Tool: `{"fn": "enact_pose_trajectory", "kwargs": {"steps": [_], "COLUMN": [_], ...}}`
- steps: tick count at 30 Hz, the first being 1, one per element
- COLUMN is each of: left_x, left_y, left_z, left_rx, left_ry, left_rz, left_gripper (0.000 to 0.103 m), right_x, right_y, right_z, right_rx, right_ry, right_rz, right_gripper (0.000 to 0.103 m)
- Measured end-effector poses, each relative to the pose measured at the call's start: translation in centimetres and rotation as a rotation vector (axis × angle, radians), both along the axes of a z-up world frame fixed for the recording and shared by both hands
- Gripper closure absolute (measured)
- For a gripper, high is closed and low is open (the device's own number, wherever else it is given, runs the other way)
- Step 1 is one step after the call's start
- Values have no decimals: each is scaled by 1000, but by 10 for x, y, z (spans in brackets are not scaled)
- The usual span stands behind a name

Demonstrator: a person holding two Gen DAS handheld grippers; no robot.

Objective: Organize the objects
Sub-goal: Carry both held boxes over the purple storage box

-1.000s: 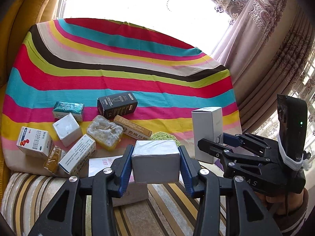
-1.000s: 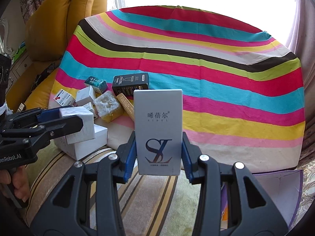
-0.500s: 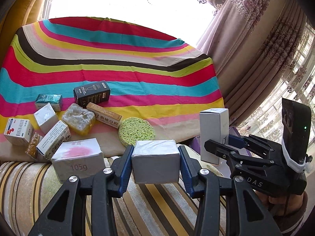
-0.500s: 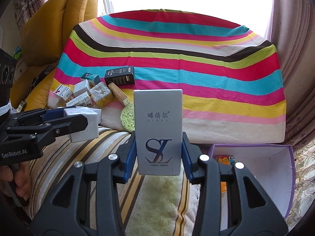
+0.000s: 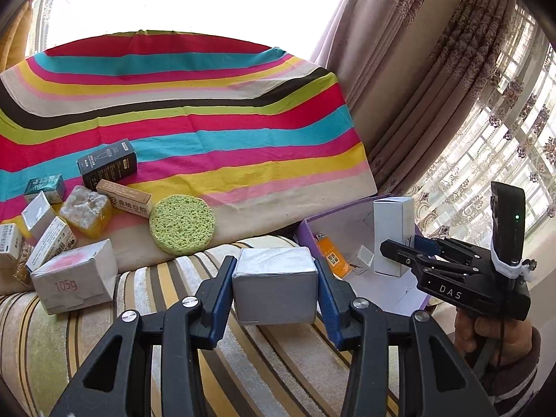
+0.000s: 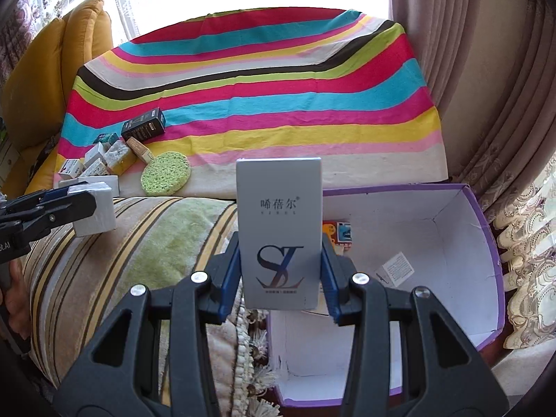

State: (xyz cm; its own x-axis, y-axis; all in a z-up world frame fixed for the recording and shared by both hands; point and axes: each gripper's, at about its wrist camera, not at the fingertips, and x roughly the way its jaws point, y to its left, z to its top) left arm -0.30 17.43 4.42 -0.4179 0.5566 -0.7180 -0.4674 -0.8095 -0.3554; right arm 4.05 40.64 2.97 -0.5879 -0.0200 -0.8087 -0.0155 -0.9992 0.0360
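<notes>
At lower right of the right wrist view, the purple bin [image 6: 483, 215] holds few items. The right gripper [image 6: 280, 271] clamps a tall white carton [image 6: 278, 208] over it; the left gripper [image 5: 274, 288] clamps a grey box [image 5: 274, 278]. Judged early: most packages [image 5: 69, 208] remain at centre left.

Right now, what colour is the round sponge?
Light green sponge, best in the left wrist view.
</notes>
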Motion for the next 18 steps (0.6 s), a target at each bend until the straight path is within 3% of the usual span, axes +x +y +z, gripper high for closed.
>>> {"fn": "enact_pose_trajectory", "kwargs": {"steps": [18], "left_x": [20], "left_y": [97], "left_z": [-4], "left_rx": [-63], "left_ry": [-3], "left_rz": [-218], "left_gripper": [57], "right_x": [31], "right_y": [91], "right_z": [-10], "right_rx": [17], "right_ry": [14], "right_rz": [-216], "right_gripper": [58]}}
